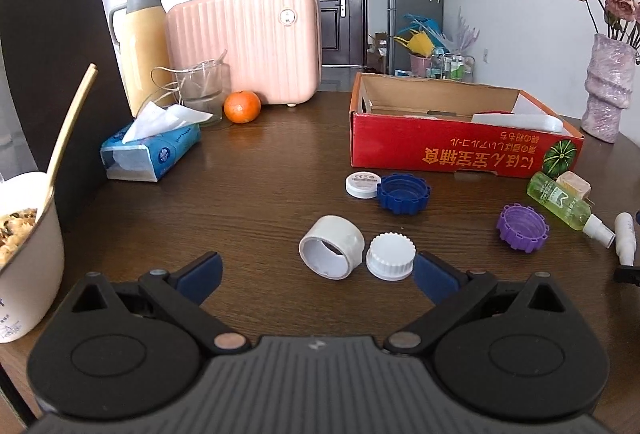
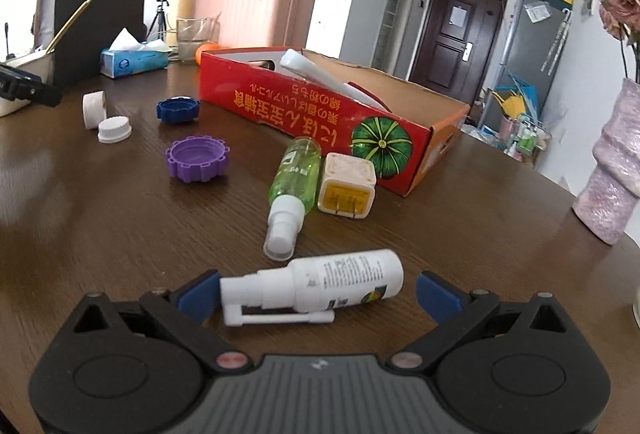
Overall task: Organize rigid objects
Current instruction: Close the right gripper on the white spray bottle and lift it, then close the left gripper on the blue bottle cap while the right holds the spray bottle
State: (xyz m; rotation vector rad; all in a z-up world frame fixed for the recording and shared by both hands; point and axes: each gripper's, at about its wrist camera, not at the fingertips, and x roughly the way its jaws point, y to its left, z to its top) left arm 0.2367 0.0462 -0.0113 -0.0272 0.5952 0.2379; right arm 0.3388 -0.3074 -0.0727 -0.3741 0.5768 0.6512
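- Between my right gripper's [image 2: 318, 292] wide-open jaws lies the white spray bottle [image 2: 320, 288], flat on the table [image 2: 120, 234].
- My left gripper [image 1: 318, 274] gapes too, its right finger beside the white ribbed cap [image 1: 390, 256] and tape roll [image 1: 331, 252].
- Behind them stands the red cardboard box [image 1: 460, 147].

table [image 1: 260, 193] dark wood | on it: red box [image 1: 460, 149], caps [image 1: 404, 193], spray bottles [image 2: 312, 286], tissues [image 1: 150, 153]

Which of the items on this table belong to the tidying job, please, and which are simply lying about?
Job: red cardboard box; white spray bottle; green spray bottle; purple ribbed cap; white ribbed cap.
Lying about: pink ribbed case; orange fruit; blue tissue pack.
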